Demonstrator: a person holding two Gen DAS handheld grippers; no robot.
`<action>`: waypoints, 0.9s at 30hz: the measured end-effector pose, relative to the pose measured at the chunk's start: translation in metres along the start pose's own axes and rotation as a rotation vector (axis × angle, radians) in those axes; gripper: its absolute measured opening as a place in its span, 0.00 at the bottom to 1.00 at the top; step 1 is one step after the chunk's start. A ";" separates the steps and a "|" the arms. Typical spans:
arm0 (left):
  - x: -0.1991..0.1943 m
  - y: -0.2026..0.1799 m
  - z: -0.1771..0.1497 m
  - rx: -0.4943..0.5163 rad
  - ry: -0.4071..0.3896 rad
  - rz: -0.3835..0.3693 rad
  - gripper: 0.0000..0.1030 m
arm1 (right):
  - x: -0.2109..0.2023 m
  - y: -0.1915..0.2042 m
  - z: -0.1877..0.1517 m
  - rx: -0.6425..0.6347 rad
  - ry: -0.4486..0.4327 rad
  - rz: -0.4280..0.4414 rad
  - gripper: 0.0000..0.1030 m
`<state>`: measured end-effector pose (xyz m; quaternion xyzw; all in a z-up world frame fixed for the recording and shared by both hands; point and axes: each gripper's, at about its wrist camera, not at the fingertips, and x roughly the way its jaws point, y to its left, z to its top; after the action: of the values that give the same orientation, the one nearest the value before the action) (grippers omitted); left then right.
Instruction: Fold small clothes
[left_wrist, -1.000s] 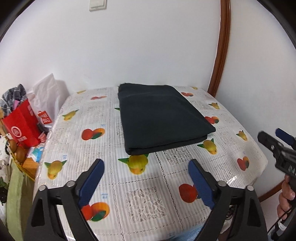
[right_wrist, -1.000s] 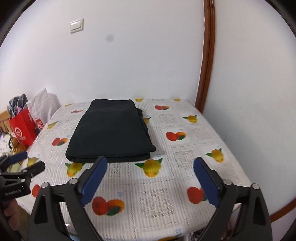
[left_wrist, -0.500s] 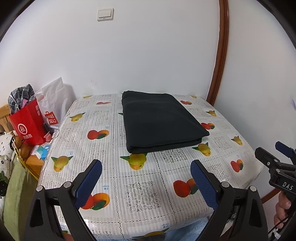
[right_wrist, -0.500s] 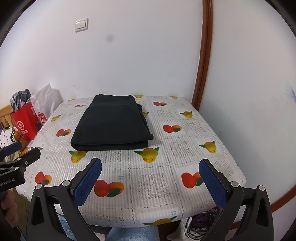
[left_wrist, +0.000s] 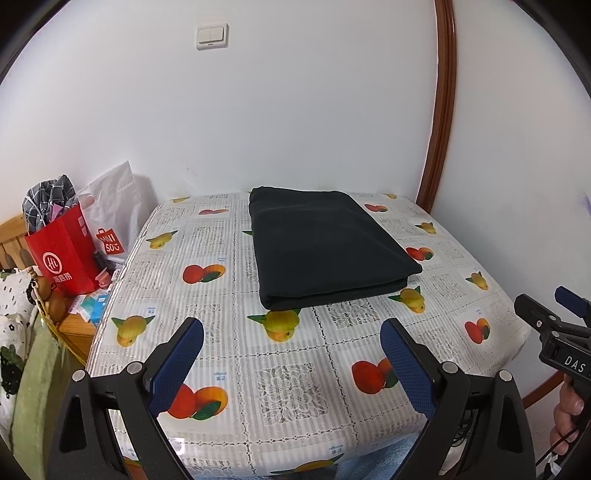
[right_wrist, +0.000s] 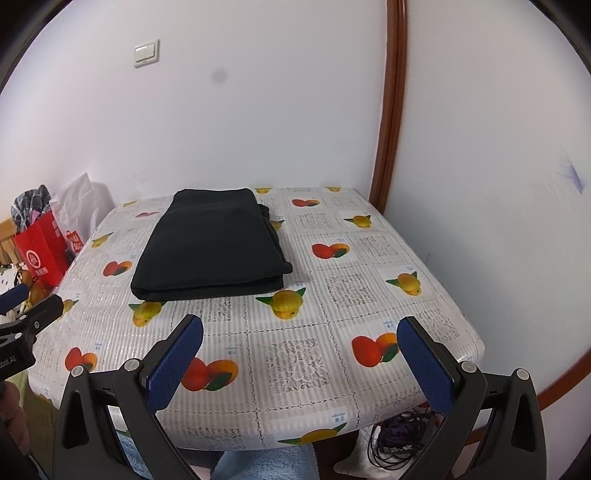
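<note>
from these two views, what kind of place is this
Probably a room in a home: a fruit-print plastic tablecloth under the folded dark cloth, a red paper shopping bag beside it, a white wall switch.

Both wrist views off the table's (left_wrist: 295, 369) near edge, facing wall-ward.

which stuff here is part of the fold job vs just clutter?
Job:
- folded black garment, lying flat on the table
- left gripper, open, empty
- right gripper, open, empty

Lying about:
- red paper bag left of the table
- white shopping bag behind it
- cables on the floor
</note>
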<state>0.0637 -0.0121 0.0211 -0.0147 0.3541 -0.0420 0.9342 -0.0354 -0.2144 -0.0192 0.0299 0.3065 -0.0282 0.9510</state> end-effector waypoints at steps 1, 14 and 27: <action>0.000 0.000 0.000 0.000 0.001 0.003 0.94 | 0.000 -0.001 0.000 0.001 -0.001 -0.006 1.00; 0.005 -0.002 0.000 -0.003 0.014 0.002 0.94 | 0.002 -0.007 0.000 0.007 0.007 -0.015 1.00; 0.005 -0.005 0.000 -0.001 0.015 0.007 0.94 | 0.003 -0.005 0.001 0.010 0.009 -0.013 1.00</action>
<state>0.0669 -0.0175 0.0185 -0.0135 0.3612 -0.0388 0.9316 -0.0327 -0.2200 -0.0204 0.0327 0.3107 -0.0356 0.9493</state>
